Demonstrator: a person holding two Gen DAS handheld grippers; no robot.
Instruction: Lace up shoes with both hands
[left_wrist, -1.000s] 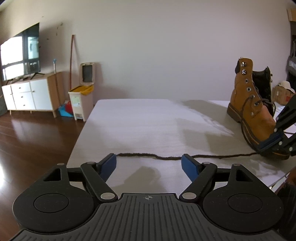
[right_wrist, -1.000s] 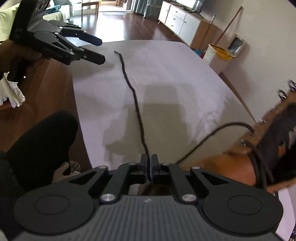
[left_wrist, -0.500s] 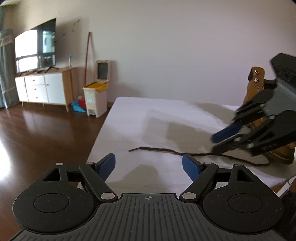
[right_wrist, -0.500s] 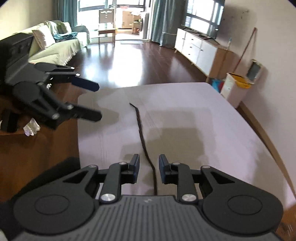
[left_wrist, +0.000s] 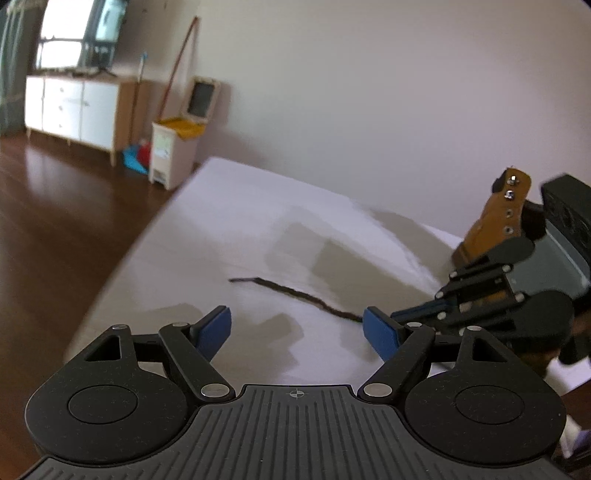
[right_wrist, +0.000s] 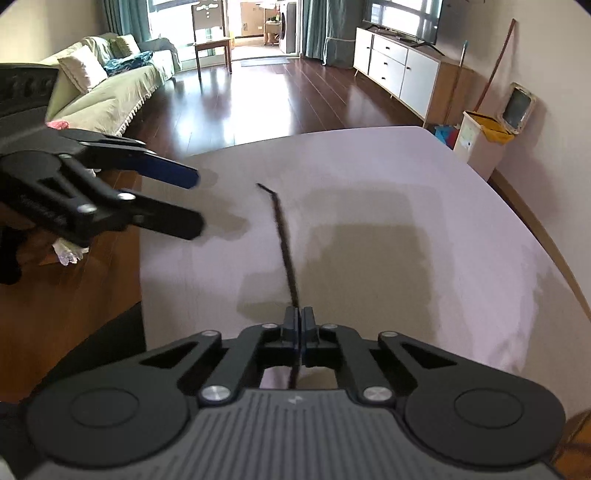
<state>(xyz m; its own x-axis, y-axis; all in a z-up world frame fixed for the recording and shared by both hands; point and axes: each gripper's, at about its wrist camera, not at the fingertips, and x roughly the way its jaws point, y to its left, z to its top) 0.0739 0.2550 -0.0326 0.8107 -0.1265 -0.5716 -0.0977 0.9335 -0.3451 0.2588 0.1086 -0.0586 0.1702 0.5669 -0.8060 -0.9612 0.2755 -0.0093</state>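
1. On the white table (left_wrist: 258, 229), left wrist view: dark brown shoelace (left_wrist: 295, 293), thin and rough-textured, lies slack in a slight curve; its free tip points toward the table's left edge, its other end runs behind the blue pad of the left gripper (left_wrist: 297, 326). Left gripper: jaws spread wide, nothing between the pads, lace just beyond them.
2. Same view, far right: tan leather boot (left_wrist: 498, 221), upright, metal eyelets and hooks along its collar, lower part hidden behind the right gripper (left_wrist: 402, 315), whose fingers lie pressed together, pointing left.
3. Same view, background: white bin (left_wrist: 173, 155) with yellow liner; white cabinet (left_wrist: 70, 107); wood floor.
4. Right wrist view: right gripper (right_wrist: 298, 321) pinching the shoelace (right_wrist: 282, 236), which runs straight from the closed pads away across the table (right_wrist: 443, 221) to a frayed tip.
5. Same view, left: left gripper (right_wrist: 194, 201), fingers apart, hovering by the table's edge, near the lace tip without touching it.
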